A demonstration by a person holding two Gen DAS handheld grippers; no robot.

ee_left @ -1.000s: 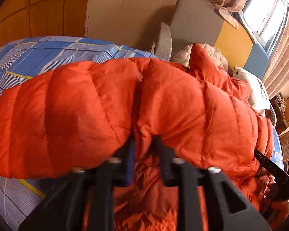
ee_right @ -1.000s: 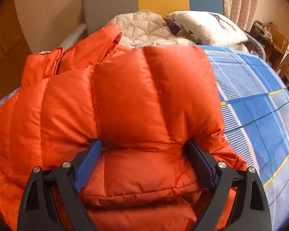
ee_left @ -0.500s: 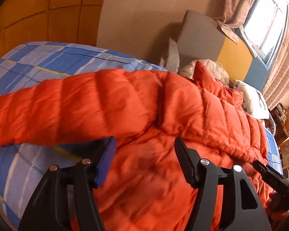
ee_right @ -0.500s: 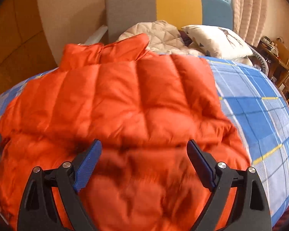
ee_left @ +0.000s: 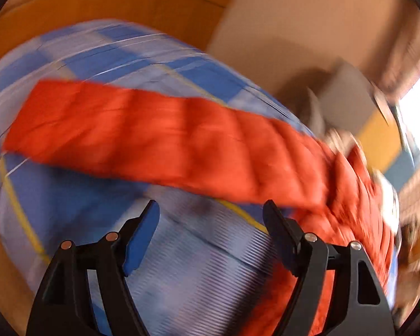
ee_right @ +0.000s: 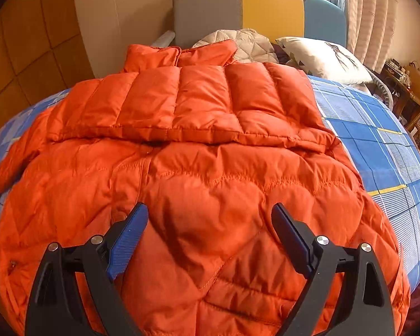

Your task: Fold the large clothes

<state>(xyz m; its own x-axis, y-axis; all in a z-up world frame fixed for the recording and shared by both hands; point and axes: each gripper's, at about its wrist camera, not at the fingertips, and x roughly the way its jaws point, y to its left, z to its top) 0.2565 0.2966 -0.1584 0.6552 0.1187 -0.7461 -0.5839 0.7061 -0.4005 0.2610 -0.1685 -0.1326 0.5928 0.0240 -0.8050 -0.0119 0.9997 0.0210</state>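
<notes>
- An orange puffer jacket (ee_right: 198, 184) lies spread across a bed covered by a blue checked sheet (ee_right: 378, 145), its collar toward the headboard (ee_right: 238, 8)
- One sleeve (ee_right: 182, 103) is folded flat across the jacket's chest, from the right shoulder toward the left side
- The other sleeve (ee_left: 142, 137) stretches straight out over the sheet in the blurred left wrist view, away from the body of the jacket
- The right tool (ee_right: 210, 224) hovers over the lower part of the jacket with its two fingers wide apart and nothing gripped between them
- The left tool (ee_left: 210, 218) has just been opening; its fingers stand apart over bare sheet, close to the outstretched sleeve, with nothing between them
- A white patterned pillow (ee_right: 324, 58) and a pale quilted garment (ee_right: 238, 44) sit at the head of the bed, beyond the jacket's collar
- Curtains (ee_right: 369, 14) hang at the right of the headboard
</notes>
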